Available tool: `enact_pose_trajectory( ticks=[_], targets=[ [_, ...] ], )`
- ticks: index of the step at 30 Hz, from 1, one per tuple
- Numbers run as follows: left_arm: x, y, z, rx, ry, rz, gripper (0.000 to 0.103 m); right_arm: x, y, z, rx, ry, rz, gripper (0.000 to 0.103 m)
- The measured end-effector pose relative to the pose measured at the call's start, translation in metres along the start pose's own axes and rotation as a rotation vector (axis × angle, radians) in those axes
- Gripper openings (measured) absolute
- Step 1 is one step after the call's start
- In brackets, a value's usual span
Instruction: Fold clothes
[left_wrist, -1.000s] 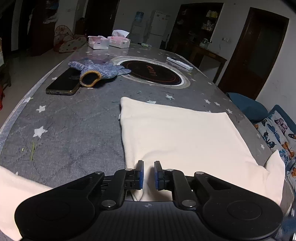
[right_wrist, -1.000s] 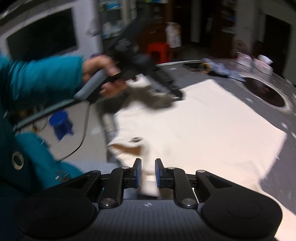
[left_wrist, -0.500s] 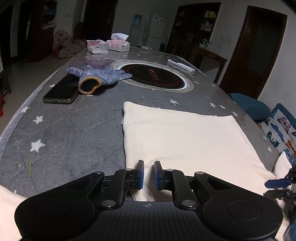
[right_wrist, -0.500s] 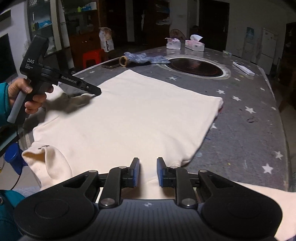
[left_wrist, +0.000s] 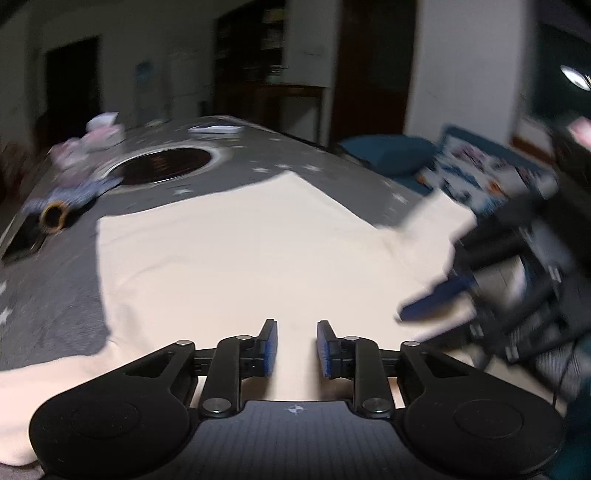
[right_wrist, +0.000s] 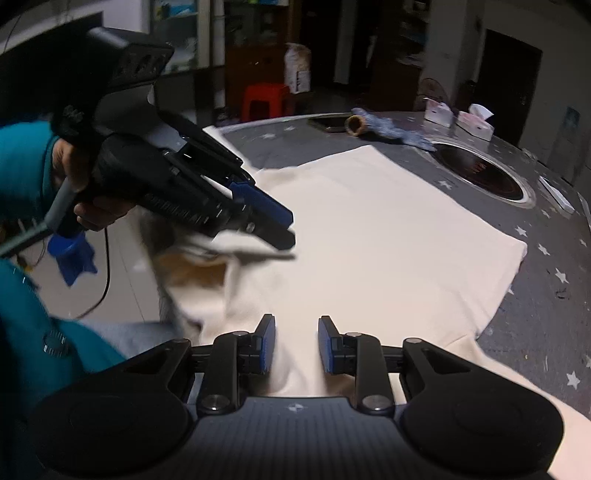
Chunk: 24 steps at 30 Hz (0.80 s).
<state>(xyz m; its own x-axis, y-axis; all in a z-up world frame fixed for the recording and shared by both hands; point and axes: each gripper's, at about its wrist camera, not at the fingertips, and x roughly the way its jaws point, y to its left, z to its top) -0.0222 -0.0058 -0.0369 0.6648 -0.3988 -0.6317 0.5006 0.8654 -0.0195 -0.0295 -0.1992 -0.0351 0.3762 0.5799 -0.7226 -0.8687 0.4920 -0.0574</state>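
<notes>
A cream garment (left_wrist: 240, 240) lies flat on the grey star-patterned table (left_wrist: 55, 317); it also shows in the right wrist view (right_wrist: 369, 236). My left gripper (left_wrist: 294, 349) is open and empty just above the garment's near part. It also shows in the right wrist view (right_wrist: 273, 229), above the bunched collar edge. My right gripper (right_wrist: 294, 345) is open and empty over the garment's near edge. It shows blurred in the left wrist view (left_wrist: 436, 299), beside the right sleeve.
A blue knit glove (right_wrist: 388, 127), a phone (right_wrist: 328, 123) and tissue boxes (right_wrist: 458, 116) lie at the table's far end around a round black cooktop (right_wrist: 480, 171). A white remote (left_wrist: 218, 129) lies beyond it. A red stool (right_wrist: 264, 98) stands on the floor.
Both grippers have opened wider and swung toward each other over the garment's collar end. The left view has turned right; both views are motion-blurred.
</notes>
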Motion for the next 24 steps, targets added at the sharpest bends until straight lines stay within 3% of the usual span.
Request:
enact_pose_trajectory(
  ticks=[3,13,24],
  targets=[
    [0.001,-0.013,-0.008,0.068,0.002,0.017,0.027,-0.010,-0.002,-0.004,0.041,-0.015,-0.001,0.026],
    [0.006,-0.006,-0.003,0.058,0.018,-0.004,0.029,-0.037,-0.052,-0.038,0.325,-0.050,-0.124,0.026],
    [0.005,0.001,0.003,0.046,0.028,-0.013,0.038,-0.058,-0.116,-0.085,0.549,-0.061,-0.398,0.026]
  ],
)
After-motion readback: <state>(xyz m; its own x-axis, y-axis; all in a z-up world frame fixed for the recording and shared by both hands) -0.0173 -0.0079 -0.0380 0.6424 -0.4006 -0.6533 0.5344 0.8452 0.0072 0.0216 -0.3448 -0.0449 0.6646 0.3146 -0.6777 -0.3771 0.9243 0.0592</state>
